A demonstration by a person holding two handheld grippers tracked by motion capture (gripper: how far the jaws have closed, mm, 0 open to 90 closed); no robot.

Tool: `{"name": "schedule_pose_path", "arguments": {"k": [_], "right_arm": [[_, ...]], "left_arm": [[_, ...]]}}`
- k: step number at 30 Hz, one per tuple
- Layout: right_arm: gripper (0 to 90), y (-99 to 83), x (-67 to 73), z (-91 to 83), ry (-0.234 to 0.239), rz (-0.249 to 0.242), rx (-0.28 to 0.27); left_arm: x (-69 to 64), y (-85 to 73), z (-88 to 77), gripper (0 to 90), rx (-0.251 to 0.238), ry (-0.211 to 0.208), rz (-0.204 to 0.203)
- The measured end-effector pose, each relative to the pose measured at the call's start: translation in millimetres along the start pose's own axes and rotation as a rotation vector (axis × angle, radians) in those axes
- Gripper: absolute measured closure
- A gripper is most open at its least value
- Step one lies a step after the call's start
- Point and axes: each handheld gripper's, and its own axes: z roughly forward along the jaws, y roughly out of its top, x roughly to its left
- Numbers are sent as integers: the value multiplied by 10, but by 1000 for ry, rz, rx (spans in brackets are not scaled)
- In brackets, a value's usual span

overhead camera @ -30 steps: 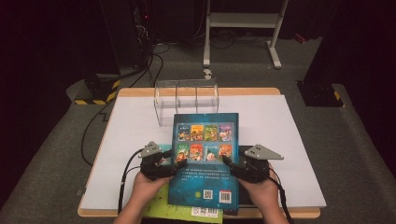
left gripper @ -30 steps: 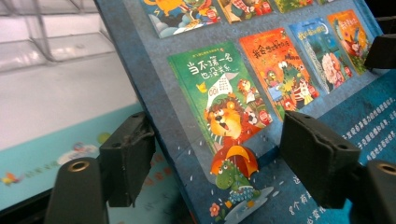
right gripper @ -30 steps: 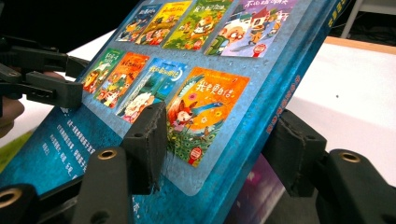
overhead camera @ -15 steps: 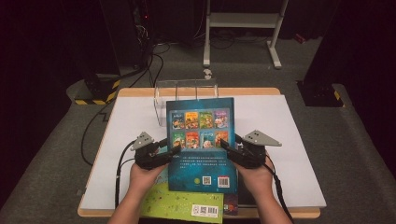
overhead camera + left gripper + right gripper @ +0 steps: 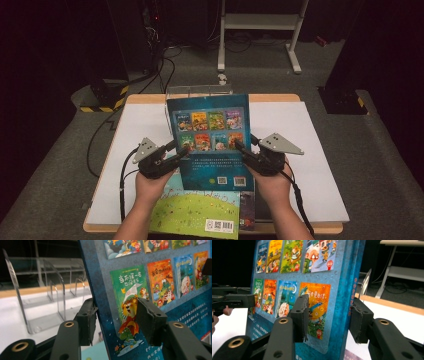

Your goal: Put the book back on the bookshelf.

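Here, a person holds a thick blue hardcover picture book (image 5: 212, 140) tilted up above the white table (image 5: 310, 150), one black two-jaw gripper on each side edge. The left gripper (image 5: 172, 154) and right gripper (image 5: 245, 150) have just been closing, and each now clamps the book. A clear acrylic divider rack (image 5: 197, 91) stands behind; a green book (image 5: 197, 212) lies below. To do this well, probably keep both grips even and lift level.

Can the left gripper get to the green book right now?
Probably not yet. The left gripper and the right gripper are both clamped on the blue book, held up over the green book.
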Motion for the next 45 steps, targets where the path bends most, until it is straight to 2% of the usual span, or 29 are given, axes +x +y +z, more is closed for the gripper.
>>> {"name": "schedule_pose_path", "arguments": {"k": [8, 12, 19, 24, 27, 29, 32, 33, 36, 39, 44, 45], "right_arm": [[550, 141, 63, -19, -13, -39, -49], [544, 194, 57, 16, -15, -58, -70], [548, 145, 71, 38, -21, -72, -52], [526, 83, 170, -50, 19, -84, -80], [484, 52, 231, -97, 42, -93, -85], [445, 30, 248, -131, 75, -94, -87], [428, 8, 240, -152, 98, -109, -93], [421, 3, 227, -150, 116, -116, -92], [410, 2, 205, -122, 123, -136, -75], [383, 36, 182, -78, 134, -119, -68], [415, 80, 190, 0, 194, -127, -34], [445, 82, 211, 15, 206, -134, -27]], "left_arm": [[-14, 117, -25, 567, -77, 53, 51], [5, 173, 12, 566, -101, 64, 73], [18, 83, -4, 564, -115, 61, 76], [24, -12, -99, 547, -125, 51, 80], [8, -61, -173, 537, -141, 49, 106], [-12, -77, -202, 529, -145, 53, 113], [-24, -94, -226, 520, -149, 57, 119], [-24, -98, -229, 517, -151, 55, 119], [-19, -100, -238, 500, -154, 46, 112], [-13, -108, -254, 484, -151, 35, 85], [9, -126, -309, 481, -129, 36, 89], [21, -129, -320, 480, -123, 34, 85]]}}
